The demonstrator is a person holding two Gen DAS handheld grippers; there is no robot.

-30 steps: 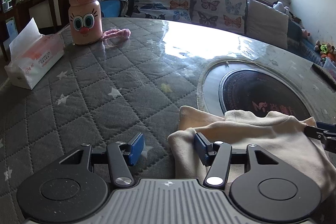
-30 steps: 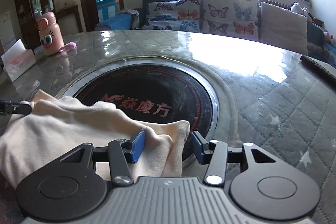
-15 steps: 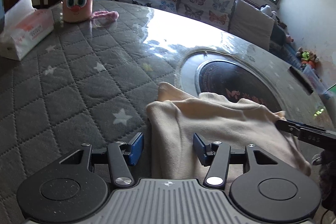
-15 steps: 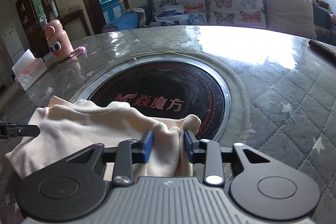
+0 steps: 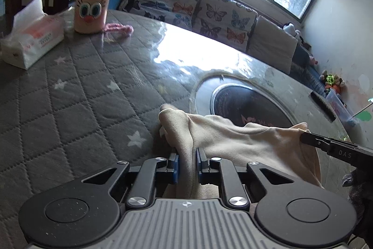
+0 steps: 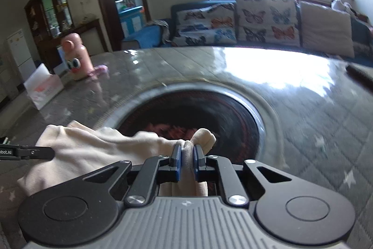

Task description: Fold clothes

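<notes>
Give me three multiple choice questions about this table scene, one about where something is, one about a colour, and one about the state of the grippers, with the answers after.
1. Where is the tissue box?
A. beside the pink bottle
B. on the sofa
C. on the black round plate

2. What colour is the garment?
A. navy
B. cream
C. green

3. How do the left gripper and right gripper stand?
A. both open, clear of the cloth
B. only the left grips
C. both shut on the garment

Answers: 1 A, box and bottle stand together at the table's far left. 2 B, the fabric is pale cream. 3 C, cloth is pinched between each gripper's blue pads.
</notes>
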